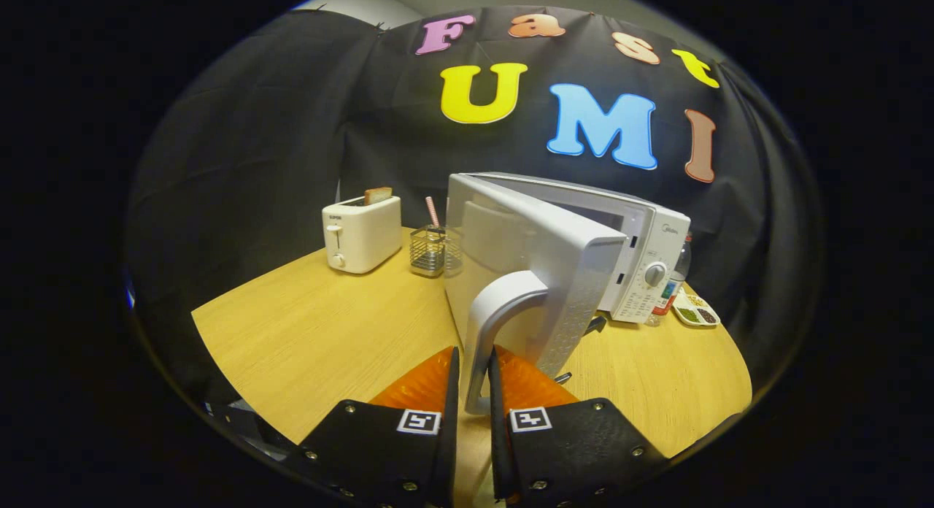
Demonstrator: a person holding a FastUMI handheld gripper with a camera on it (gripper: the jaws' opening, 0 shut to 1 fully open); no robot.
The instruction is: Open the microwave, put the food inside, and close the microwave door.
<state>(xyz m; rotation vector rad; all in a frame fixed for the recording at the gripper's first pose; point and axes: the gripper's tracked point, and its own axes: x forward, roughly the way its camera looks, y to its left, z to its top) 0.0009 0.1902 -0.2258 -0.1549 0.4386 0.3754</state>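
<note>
A white microwave [649, 252] stands on the wooden table [321, 333], its door [533, 274] swung far open toward me, edge-on. My gripper [474, 366] is shut on the door handle [492, 325], a pale curved bar that runs down between the two fingers; both fingers press on its lower part. The microwave's control panel with a round knob [654, 273] faces right of the door. The cavity is hidden behind the open door. No food item can be told apart near the fingers.
A white toaster [361, 234] with a slice of bread stands at the back left. A wire holder [434, 251] with a striped straw sits beside the microwave. A small divided dish [695, 312] and a bottle [675, 278] lie right of the microwave.
</note>
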